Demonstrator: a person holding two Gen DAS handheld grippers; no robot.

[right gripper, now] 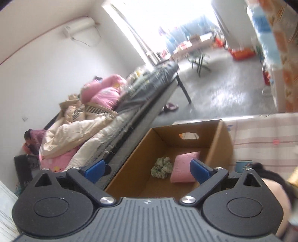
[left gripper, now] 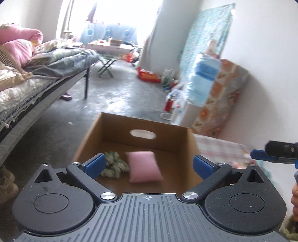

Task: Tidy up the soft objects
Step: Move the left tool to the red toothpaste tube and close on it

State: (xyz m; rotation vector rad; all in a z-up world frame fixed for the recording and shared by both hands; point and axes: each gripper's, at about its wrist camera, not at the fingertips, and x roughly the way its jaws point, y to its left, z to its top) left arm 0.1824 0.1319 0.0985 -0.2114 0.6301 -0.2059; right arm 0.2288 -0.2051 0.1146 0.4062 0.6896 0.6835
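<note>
daylight flooded in from the far window (left gripper: 119, 16), blown out to pure white in both views. motion blur smeared the cardboard box (left gripper: 141, 130) and right-hand clutter. fisheye curvature bent the walls, and corners darkened.

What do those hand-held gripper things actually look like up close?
Each hand-held gripper, left and right, has a dark ribbed body with a small crosshair mark, two round black discs, black linkage arms with silver screws, and blue fingers. No cables or sleeves are visible.
</note>
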